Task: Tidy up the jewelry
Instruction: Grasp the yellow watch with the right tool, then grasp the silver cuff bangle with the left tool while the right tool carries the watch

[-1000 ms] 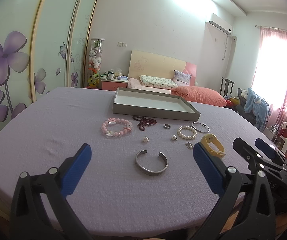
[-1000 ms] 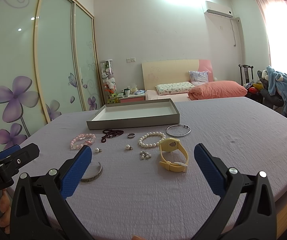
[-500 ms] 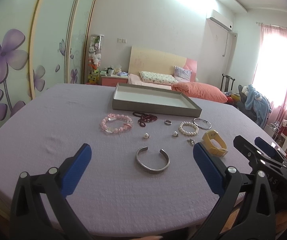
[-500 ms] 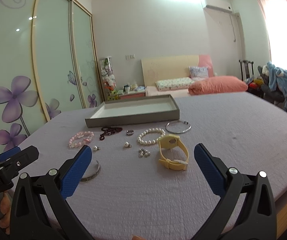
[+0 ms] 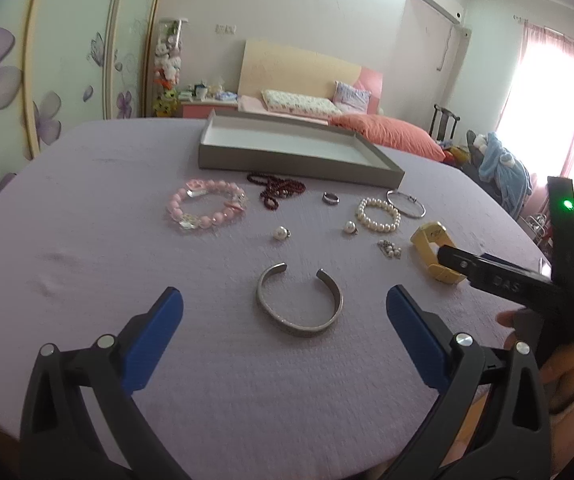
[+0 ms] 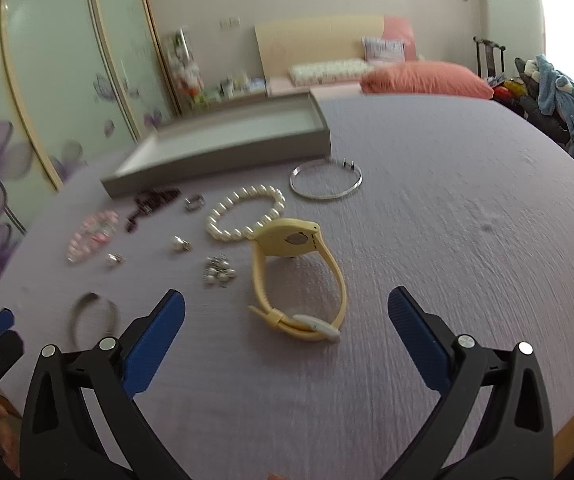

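Both tongs, left (image 5: pixel 285 312) and right (image 6: pixel 287 314), gape over a lilac tablecloth (image 5: pixel 87 264) in a bedroom, grey tray (image 5: pixel 287 160) beyond.

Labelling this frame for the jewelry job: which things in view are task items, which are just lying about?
Job items: grey tray, silver cuff, yellow watch, pearl bracelet, thin bangle, pink bead bracelet, dark red beads, ring, pearl earrings, small stud cluster.

Lying about: bed pillows, blue plush, air conditioner.
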